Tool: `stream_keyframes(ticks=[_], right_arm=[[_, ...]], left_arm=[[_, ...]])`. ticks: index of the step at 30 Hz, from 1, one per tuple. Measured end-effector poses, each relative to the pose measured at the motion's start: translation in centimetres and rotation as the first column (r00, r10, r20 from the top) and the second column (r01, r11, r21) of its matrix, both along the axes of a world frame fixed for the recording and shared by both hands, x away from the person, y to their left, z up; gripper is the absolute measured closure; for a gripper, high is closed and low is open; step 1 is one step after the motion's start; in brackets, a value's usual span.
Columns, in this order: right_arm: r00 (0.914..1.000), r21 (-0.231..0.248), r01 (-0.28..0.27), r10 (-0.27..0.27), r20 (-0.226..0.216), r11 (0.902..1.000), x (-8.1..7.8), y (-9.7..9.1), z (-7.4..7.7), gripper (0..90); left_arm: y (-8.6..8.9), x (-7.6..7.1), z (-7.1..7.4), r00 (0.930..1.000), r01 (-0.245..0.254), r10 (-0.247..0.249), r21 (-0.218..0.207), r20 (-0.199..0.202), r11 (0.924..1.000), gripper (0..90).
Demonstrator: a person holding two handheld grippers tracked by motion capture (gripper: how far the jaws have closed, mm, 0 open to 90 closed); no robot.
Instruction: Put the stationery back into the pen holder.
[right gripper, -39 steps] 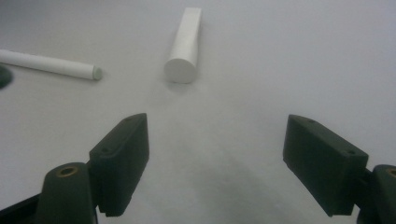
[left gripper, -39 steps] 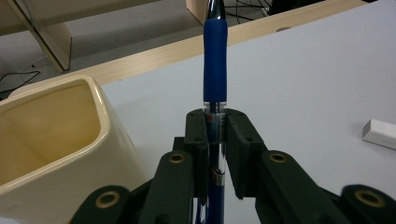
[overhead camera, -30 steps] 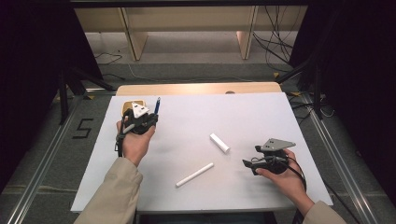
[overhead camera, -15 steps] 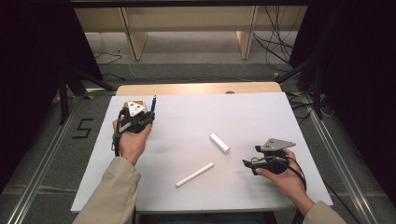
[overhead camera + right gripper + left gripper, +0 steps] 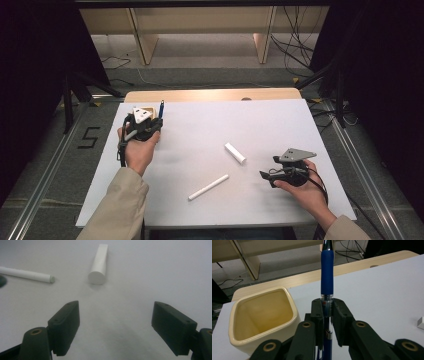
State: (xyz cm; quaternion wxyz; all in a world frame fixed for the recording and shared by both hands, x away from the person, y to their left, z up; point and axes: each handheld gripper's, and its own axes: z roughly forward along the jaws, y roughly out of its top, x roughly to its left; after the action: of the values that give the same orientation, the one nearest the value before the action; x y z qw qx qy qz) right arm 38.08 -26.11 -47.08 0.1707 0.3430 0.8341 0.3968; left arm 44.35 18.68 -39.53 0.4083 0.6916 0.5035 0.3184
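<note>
My left gripper (image 5: 327, 305) is shut on a blue pen (image 5: 327, 272), which stands upright between its pads. In the high view the left gripper (image 5: 159, 120) holds the pen (image 5: 161, 107) at the table's far left. A cream square cup (image 5: 263, 315) sits just left of the jaws, its mouth empty. My right gripper (image 5: 116, 327) is open over bare white table, low at the right (image 5: 264, 176). Ahead of it lie a short white cylinder (image 5: 99, 263) (image 5: 235, 153) and a long thin white marker (image 5: 26, 273) (image 5: 208, 187).
The white table top (image 5: 280, 125) lies on a wooden table (image 5: 210, 95) whose far edge shows beyond it. Wooden shelf legs and cables stand on the floor behind. Metal rails run along both sides of the table.
My left hand has shifted slightly toward the far left with the pen. The right hand has stayed still.
</note>
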Motion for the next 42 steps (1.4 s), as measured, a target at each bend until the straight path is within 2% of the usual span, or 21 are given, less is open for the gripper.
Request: stream_keyframes(ticks=[23, 42], right_arm=[[1.0, 0.0, 0.001, -0.001, 0.001, 1.0, 0.0, 0.0, 0.0, 23.4], [1.0, 0.0, 0.002, -0.002, -0.001, 1.0, 0.0, 0.0, 0.0, 23.3]], left_arm=[[1.3, 1.1, 1.6, 0.9982, -0.043, 0.044, -0.028, 0.041, 0.9987, 79.3], [2.3, 2.2, 3.1, 0.9938, -0.069, 0.071, -0.028, 0.085, 0.9972, 79.3]])
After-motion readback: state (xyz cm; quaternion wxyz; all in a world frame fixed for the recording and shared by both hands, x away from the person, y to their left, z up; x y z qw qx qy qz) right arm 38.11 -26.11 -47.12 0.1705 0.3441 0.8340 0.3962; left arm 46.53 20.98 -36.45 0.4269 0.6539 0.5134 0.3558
